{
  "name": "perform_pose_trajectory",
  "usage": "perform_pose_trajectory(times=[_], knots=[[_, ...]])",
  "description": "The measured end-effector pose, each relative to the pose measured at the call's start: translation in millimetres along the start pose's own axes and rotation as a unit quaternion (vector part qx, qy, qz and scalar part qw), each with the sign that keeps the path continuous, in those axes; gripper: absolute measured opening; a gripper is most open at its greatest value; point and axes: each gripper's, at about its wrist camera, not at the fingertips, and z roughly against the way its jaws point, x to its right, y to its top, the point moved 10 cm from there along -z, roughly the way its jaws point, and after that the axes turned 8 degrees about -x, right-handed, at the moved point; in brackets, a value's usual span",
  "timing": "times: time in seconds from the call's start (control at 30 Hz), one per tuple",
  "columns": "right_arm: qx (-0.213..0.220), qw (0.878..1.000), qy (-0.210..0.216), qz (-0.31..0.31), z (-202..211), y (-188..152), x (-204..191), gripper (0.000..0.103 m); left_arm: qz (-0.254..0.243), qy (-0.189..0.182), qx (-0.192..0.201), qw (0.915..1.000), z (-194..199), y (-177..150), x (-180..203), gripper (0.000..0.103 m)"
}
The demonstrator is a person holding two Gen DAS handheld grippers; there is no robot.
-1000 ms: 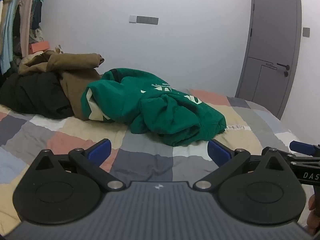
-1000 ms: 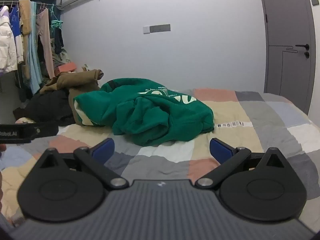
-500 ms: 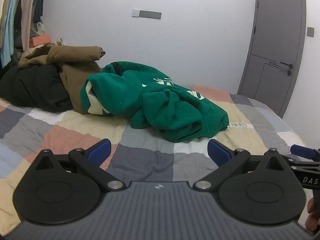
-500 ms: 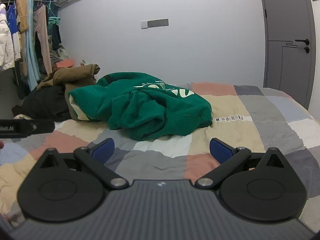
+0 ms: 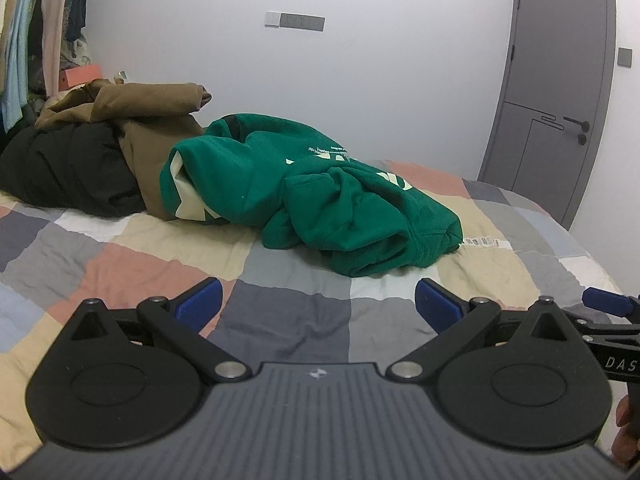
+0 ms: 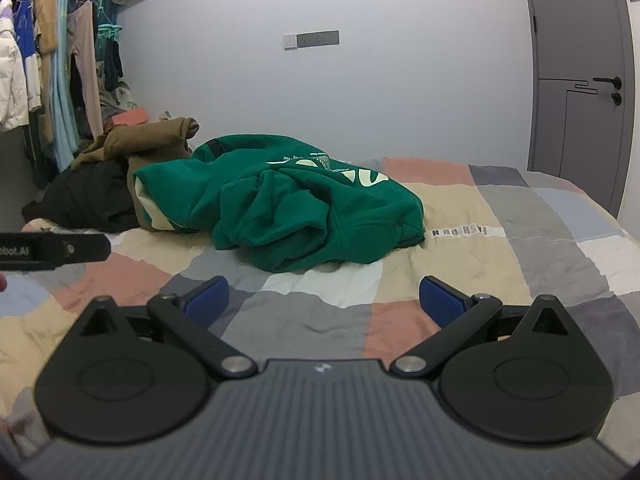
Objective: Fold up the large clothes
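A crumpled green sweatshirt with pale lettering lies bunched on the patchwork bed cover, ahead of both grippers. My left gripper hovers low over the cover, open and holding nothing, a short way in front of the sweatshirt. To its right, my right gripper is also open with nothing between its blue pads. Part of the right gripper shows at the right edge of the left wrist view, and the body of the left gripper at the left edge of the right wrist view.
A brown garment and a black one are piled behind the sweatshirt at the left. Hanging clothes fill a rack at far left. A grey door stands at the right, past the bed's edge.
Both grippers have drifted slightly nearer the green sweatshirt and stayed open. The clothes have not moved.
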Motion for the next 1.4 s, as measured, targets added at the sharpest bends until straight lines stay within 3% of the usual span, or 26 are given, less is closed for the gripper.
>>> perform_pose_trajectory(times=[1.4], knots=[[-0.023, 1.0, -0.013, 0.013, -10, -13, -3, 0.103, -0.014, 0.01, 0.007, 0.9998, -1, -6, 5, 0.103]])
